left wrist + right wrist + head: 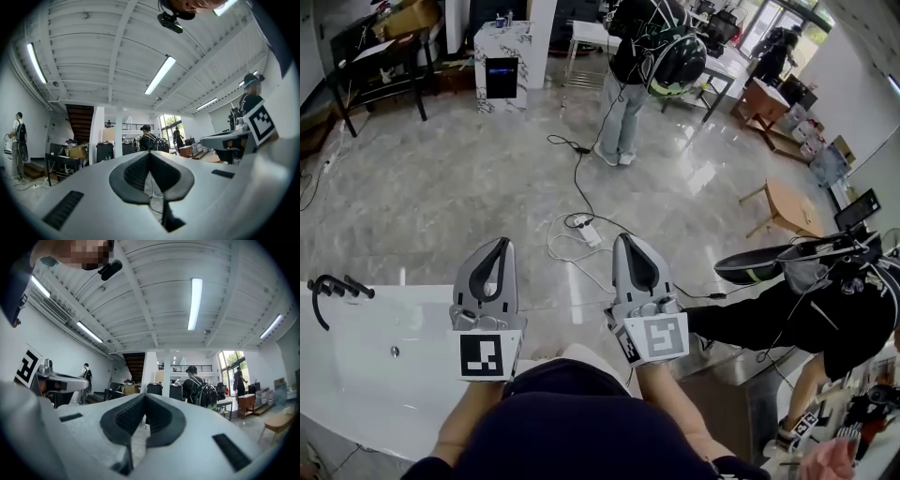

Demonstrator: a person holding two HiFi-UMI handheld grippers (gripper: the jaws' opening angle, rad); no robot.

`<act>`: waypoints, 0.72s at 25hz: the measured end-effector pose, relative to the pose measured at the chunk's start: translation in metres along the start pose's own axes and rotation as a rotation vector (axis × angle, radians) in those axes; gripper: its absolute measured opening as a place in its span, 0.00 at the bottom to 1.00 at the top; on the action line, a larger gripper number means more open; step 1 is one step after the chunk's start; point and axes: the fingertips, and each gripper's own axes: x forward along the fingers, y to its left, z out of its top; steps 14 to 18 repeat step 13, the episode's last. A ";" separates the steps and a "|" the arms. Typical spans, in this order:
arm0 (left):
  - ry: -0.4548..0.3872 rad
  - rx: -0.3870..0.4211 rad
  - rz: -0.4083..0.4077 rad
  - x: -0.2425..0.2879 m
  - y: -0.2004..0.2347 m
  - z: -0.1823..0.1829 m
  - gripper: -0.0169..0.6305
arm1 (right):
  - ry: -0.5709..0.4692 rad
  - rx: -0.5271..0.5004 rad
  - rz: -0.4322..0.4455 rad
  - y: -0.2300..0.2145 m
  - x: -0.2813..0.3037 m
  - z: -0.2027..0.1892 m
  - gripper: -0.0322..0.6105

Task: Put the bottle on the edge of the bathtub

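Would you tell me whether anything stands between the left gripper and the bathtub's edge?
Nothing visible does. The left gripper, shut and empty, is held right by the bathtub rim; the black faucet sits well to its left. No bottle shows in any view.

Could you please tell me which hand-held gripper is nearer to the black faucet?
Left. The left hand-held gripper is to the right of the faucet; the right hand-held gripper is farther right, beyond the left one.
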 end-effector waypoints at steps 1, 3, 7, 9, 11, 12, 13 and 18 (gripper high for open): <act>0.005 0.003 -0.002 0.000 0.000 -0.002 0.03 | 0.004 -0.001 0.000 -0.001 0.000 -0.002 0.05; 0.019 0.006 -0.004 0.000 0.001 -0.007 0.03 | 0.011 0.004 0.002 0.000 0.002 -0.005 0.05; 0.031 0.009 0.014 -0.005 0.010 -0.012 0.03 | 0.019 0.005 0.019 0.007 0.008 -0.010 0.05; 0.037 0.007 0.024 -0.006 0.014 -0.014 0.03 | 0.017 0.009 0.024 0.010 0.012 -0.011 0.05; 0.036 0.011 0.032 -0.006 0.018 -0.016 0.03 | 0.013 0.008 0.030 0.012 0.016 -0.013 0.05; 0.034 0.014 0.036 -0.006 0.020 -0.017 0.03 | 0.013 0.006 0.034 0.013 0.017 -0.014 0.05; 0.032 0.017 0.040 -0.005 0.021 -0.018 0.03 | 0.013 0.004 0.038 0.014 0.019 -0.015 0.05; 0.032 0.017 0.040 -0.005 0.021 -0.018 0.03 | 0.013 0.004 0.038 0.014 0.019 -0.015 0.05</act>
